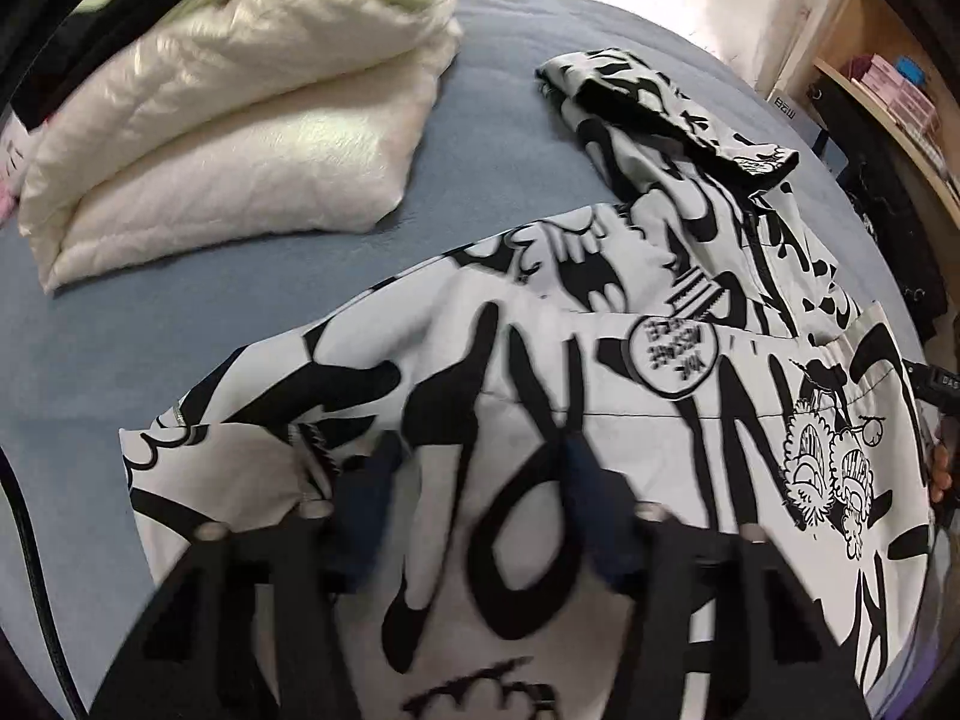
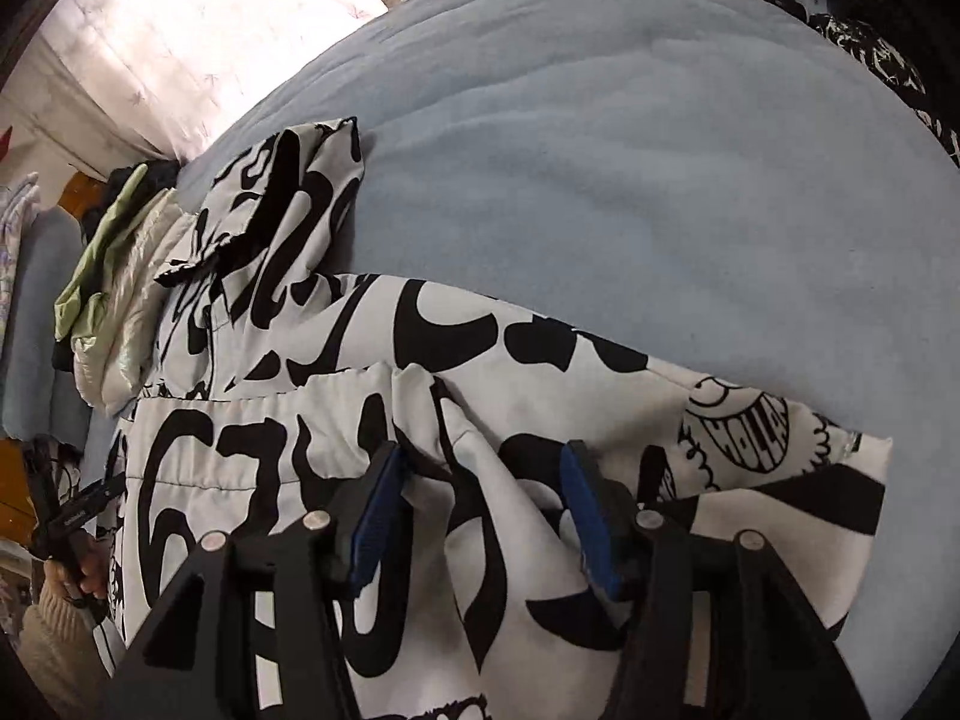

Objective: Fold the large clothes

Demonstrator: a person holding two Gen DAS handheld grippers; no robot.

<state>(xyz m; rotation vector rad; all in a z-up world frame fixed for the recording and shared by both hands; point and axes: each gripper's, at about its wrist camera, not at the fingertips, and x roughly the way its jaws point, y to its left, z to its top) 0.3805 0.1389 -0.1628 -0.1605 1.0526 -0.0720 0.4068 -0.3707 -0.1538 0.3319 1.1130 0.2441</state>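
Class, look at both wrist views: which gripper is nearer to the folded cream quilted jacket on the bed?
Left. The left gripper sits over the black-and-white printed jacket, with the cream jacket just beyond. The right gripper works the printed jacket's far side, farther away.

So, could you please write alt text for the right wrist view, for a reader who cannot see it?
The right gripper, with blue pads, stands open over a bunched fold of a black-and-white printed jacket spread on a light blue bed cover. Its hood points toward a curtained window, and folded pale clothes lie at the left.
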